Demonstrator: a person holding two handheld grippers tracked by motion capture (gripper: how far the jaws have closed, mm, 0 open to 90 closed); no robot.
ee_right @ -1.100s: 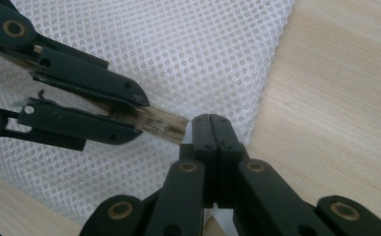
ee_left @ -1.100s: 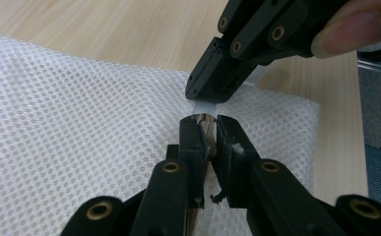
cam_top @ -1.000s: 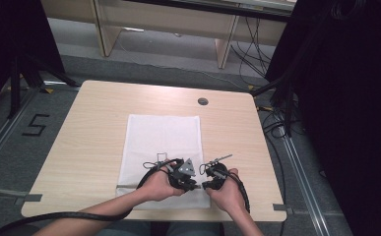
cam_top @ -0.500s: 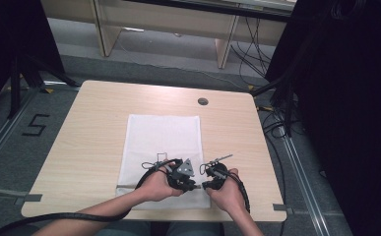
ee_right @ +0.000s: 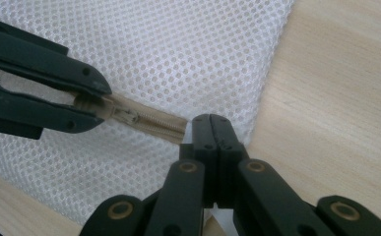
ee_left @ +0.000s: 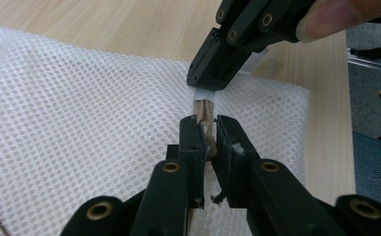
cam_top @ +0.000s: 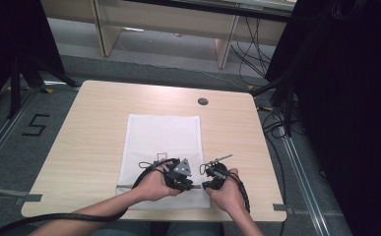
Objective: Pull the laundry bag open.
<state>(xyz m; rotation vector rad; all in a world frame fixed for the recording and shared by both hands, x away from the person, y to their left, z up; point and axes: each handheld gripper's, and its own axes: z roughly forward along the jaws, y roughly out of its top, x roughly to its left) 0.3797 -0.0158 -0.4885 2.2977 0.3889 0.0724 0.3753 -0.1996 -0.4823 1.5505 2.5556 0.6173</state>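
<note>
A white mesh bag (cam_top: 163, 140) lies flat on the table, with a beige zipper (ee_right: 156, 124) running along its near edge. My left gripper (ee_left: 206, 129) is shut on the zipper pull (ee_left: 206, 112); in the high view the left gripper (cam_top: 190, 184) sits over the bag's near right part. My right gripper (ee_right: 212, 129) is shut on the bag's fabric at the zipper's end, close to the bag's corner. From the left gripper view, the right gripper (ee_left: 208, 84) pinches a small white tab there. The two grippers face each other tip to tip, the right gripper (cam_top: 206, 185) just beside the left.
The light wooden table (cam_top: 89, 132) has a round cable hole (cam_top: 203, 101) at the far right. Black cables trail from both grippers toward the near edge. Dark curtains and floor cables (cam_top: 276, 128) border the table's right side.
</note>
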